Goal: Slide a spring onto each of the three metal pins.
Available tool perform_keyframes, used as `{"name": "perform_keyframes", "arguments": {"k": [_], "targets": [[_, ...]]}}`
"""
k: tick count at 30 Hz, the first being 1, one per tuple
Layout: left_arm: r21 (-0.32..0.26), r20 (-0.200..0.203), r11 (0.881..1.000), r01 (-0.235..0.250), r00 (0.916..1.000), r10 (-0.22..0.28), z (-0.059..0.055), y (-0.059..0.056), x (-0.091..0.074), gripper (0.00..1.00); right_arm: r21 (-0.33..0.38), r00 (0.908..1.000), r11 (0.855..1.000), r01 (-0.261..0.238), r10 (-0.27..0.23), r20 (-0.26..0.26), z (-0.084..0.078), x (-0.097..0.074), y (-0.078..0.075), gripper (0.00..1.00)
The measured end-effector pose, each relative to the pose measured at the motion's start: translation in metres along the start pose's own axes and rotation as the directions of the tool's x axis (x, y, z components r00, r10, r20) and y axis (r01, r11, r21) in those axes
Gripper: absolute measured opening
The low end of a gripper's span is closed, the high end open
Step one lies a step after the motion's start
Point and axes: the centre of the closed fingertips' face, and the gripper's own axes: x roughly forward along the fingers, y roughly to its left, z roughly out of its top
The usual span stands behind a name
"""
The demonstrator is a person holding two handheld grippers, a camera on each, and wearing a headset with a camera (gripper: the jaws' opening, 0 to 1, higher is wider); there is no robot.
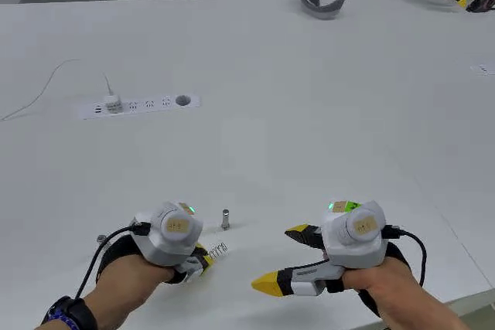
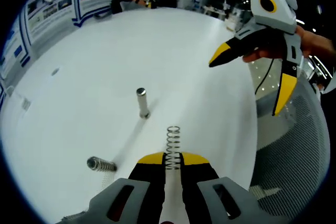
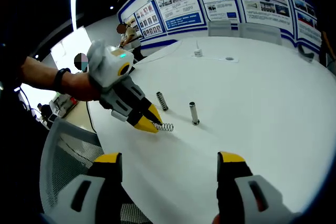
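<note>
The left gripper (image 2: 167, 160) is clamped on the near end of a spring (image 2: 172, 142). The rest of the coil sticks out forward past the yellow tips, in line with the jaws. In the head view the same spring (image 1: 218, 250) lies close to level above the white worktop (image 1: 309, 113), not far from its near edge.

The bare metal pin (image 2: 142, 102) stands upright just ahead of the spring's free end and a little to the left in the left gripper view. In the head view the pin (image 1: 225, 219) is just beyond the spring, closer to the left gripper (image 1: 197, 262) than to the right one.

What matters here is that the two axes are crossed. The pin points up while the spring runs roughly along the worktop towards it. As I read it, the left hand must tip the coil upright, bring its open end over the pin's top, and then lower it.

The right gripper (image 1: 282, 259) hangs nearby with its jaws spread wide and nothing between them. From its own view, the left gripper (image 3: 147, 124), spring (image 3: 166, 127) and pin (image 3: 193, 113) sit in a short row.

A second pin (image 2: 100, 164) sits further left and seems to carry a coil already. I cannot tell whether it is standing or lying down.
</note>
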Motion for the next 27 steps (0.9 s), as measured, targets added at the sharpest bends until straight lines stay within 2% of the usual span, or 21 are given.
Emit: {"name": "perform_keyframes", "arguments": {"k": [10,13,15,18,23,24,27], "targets": [[-0.029,0.027,0.999,-0.017,0.9995,0.018,-0.006,0.005,-0.018,0.1,-0.007,0.9997,1.0,-0.024,0.024,0.001,0.006,0.006,0.007,0.75],[-0.049,0.052,0.998,-0.027,0.9982,0.03,-0.005,0.008,-0.024,0.1,-0.008,0.9994,0.999,-0.036,0.036,0.004,0.009,0.008,0.01,0.74],[-0.091,0.094,0.996,-0.012,0.9954,0.021,-0.002,0.008,-0.028,0.1,-0.002,0.9989,0.999,-0.046,0.046,0.008,0.012,0.009,0.011,0.73],[-0.1,0.106,0.995,-0.02,0.994,0.03,-0.004,0.011,-0.036,0.1,0.009,0.9981,0.998,-0.058,0.058,0.018,0.015,0.011,0.012,0.73],[-0.128,0.184,0.992,-0.017,0.9821,0.04,0.001,0.011,-0.053,0.1,0.03,0.9959,0.996,-0.083,0.082,0.039,0.023,0.014,0.016,0.7],[-0.128,0.22,0.992,-0.014,0.9746,0.042,0.005,0.011,-0.057,0.1,0.035,0.9952,0.995,-0.09,0.088,0.043,0.026,0.015,0.016,0.7],[-0.142,0.268,0.99,-0.006,0.9625,0.044,0.008,0.009,-0.068,0.1,0.039,0.9928,0.993,-0.107,0.105,0.058,0.033,0.019,0.021,0.69]]}}
